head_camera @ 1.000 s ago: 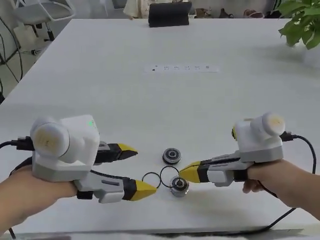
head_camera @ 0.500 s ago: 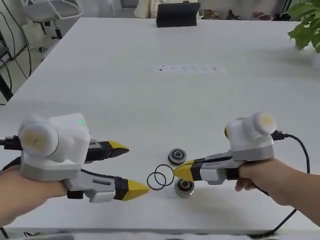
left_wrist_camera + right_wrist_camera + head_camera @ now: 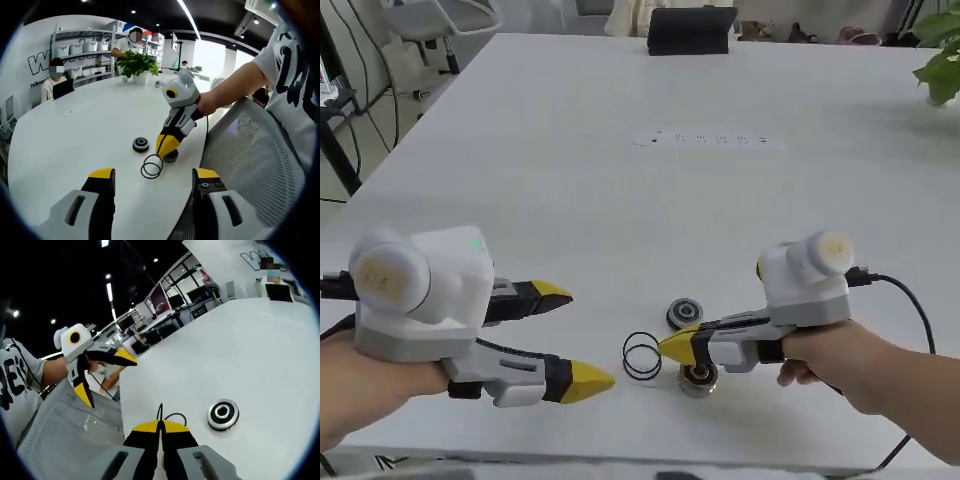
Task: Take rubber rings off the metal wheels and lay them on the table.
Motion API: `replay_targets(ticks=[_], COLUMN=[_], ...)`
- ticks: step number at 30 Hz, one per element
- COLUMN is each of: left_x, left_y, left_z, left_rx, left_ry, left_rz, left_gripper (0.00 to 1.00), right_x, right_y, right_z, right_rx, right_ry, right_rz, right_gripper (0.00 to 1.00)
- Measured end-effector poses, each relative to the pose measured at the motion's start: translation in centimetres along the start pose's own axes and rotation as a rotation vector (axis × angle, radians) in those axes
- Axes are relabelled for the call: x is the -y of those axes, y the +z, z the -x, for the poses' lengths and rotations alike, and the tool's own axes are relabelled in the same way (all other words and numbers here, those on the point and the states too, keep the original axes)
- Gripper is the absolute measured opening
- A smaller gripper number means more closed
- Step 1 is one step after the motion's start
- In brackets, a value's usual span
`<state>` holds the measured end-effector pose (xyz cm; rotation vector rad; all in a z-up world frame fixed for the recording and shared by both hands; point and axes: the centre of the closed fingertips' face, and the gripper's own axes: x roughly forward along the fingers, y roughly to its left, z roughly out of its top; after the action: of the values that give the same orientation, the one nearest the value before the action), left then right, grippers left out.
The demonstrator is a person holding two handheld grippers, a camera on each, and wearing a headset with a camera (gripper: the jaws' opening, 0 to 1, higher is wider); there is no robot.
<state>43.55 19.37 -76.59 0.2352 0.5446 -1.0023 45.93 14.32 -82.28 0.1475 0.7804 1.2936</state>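
Stretching wide and white, the desk (image 3: 620,200) carries two metal wheels (image 3: 685,313) and loose rubber rings (image 3: 641,356) near its front edge. The left hand-held gripper (image 3: 575,335) hovers level, jaws spread. In the left gripper view, shelves line the wall, and the right hand-held gripper (image 3: 166,145) slants down onto the rings. In the right gripper view its jaws are pressed together; I cannot tell whether they pinch a ring.

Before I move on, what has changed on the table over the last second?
The right gripper, shut on a thin black rubber ring, drew it left, away from the nearer round metal wheel, until it overlaps the second black ring on the white table. The open left gripper, that wheel and the farther metal wheel stayed put.
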Motion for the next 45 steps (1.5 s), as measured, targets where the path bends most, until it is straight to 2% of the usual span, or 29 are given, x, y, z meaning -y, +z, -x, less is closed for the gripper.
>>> replay_targets(ticks=[7,19,45], left_x=[-0.1,0.0,0.1], left_y=[-0.2,-0.7,-1.2], left_z=[0.1,-0.1,0.0], left_rx=[-0.004,-0.011,-0.022], left_ry=[0.005,0.003,-0.005], left_rz=[-0.001,0.009,0.024], left_gripper=[0.6,0.6,0.59], right_x=[0.6,0.6,2.0], right_y=[-0.4,-1.2,-1.4], right_z=[-0.4,-0.6,-0.3], right_rx=[-0.017,-0.04,-0.041], right_ry=[-0.016,-0.019,-0.091], right_rz=[0.004,0.003,-0.001], right_gripper=[0.0,0.0,0.02])
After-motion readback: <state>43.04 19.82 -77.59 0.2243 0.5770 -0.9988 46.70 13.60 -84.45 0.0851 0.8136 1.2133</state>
